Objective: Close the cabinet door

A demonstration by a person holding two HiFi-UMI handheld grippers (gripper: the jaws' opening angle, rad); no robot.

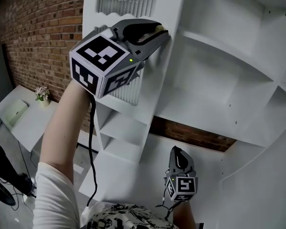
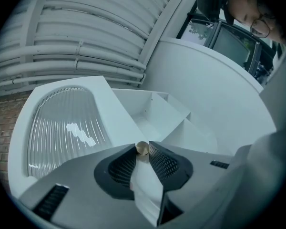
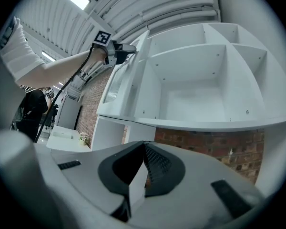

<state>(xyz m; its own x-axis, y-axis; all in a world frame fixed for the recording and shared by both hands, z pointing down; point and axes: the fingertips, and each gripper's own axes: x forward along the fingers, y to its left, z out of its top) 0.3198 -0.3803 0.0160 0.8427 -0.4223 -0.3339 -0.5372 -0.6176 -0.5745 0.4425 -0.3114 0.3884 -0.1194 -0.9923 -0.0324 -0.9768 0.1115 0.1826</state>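
Observation:
The white cabinet door (image 1: 158, 80) with its ribbed glass pane (image 1: 126, 1) stands swung out from the open cabinet (image 1: 219, 80). My left gripper (image 1: 161, 32) reaches up to the door's free edge and is shut on the small brass knob (image 2: 142, 148), which sits between its fingertips. In the left gripper view the glass pane (image 2: 62, 128) lies to the left and the empty shelves (image 2: 152, 111) straight ahead. My right gripper (image 1: 181, 157) hangs low below the cabinet, shut with nothing in it. It faces the empty compartments (image 3: 195, 80) and sees the door (image 3: 117, 82) edge-on.
A brick wall (image 1: 38, 32) runs behind and under the cabinet. At the left stands a low white table (image 1: 24, 123) with a small flower pot (image 1: 42, 93). Open lower shelves (image 1: 119, 128) sit beneath the door. A black cable (image 1: 91, 147) hangs from my left gripper.

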